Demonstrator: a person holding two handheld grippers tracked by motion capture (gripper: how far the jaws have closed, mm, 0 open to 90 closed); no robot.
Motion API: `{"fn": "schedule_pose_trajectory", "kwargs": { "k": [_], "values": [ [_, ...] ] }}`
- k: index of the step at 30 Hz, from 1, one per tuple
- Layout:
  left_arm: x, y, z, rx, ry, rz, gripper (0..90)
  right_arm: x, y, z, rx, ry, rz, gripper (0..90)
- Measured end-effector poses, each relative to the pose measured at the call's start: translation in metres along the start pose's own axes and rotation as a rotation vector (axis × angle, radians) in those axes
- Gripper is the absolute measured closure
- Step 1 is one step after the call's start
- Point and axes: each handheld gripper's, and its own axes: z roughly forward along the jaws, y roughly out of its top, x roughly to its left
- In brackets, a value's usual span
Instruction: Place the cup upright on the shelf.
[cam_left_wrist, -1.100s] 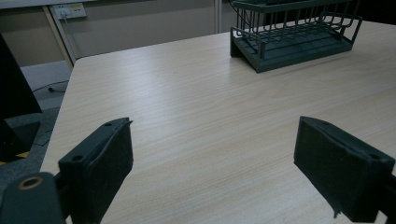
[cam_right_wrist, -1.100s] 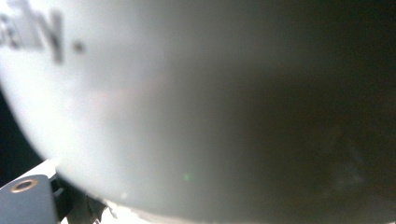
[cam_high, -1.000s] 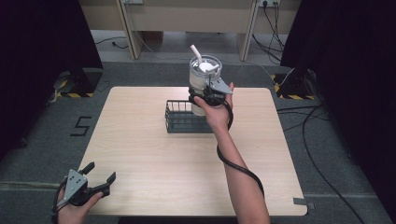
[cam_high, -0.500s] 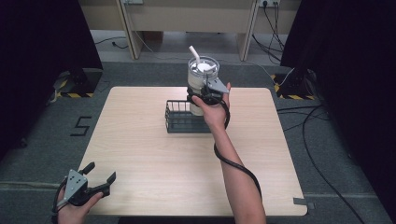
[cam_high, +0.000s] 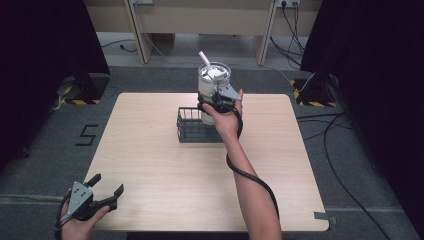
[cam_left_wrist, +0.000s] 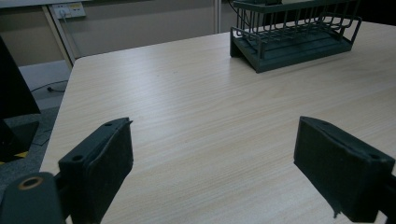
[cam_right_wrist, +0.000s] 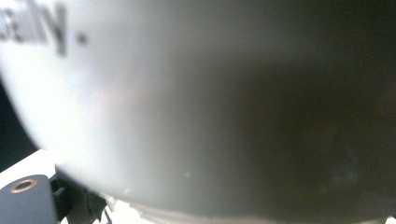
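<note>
Compared with the high view 1 s earlier, little has shifted: the right gripper (cam_high: 218, 102) still holds the white lidded cup (cam_high: 214, 80) raised at the far side of the wire basket (cam_high: 192, 131), perhaps a shade higher. Its jaws are clamped on the cup's body; in the right gripper view the cup's pale wall (cam_right_wrist: 140, 93) presses up against the lens. A straw (cam_high: 204, 59) projects from the lid. The basket stands on the table (cam_high: 150, 165) just in front of the cup. The left gripper (cam_high: 92, 200) rests at the near left corner, jaws spread wide and holding nothing, pads (cam_left_wrist: 107, 158) apart. Judged stage: cup lifted, with placement into or beside the basket pending.
</note>
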Motion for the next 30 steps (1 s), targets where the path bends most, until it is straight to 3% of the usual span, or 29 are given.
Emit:
{"fn": "schedule_pose_trajectory", "kwargs": {
  "k": [30],
  "values": [
    [0.000, 0.001, -0.001, -0.006, -0.006, 0.003, 11.2, 0.008, -0.033, 0.016, 0.067, -0.004, 0.005, 9.6]
  ]
}}
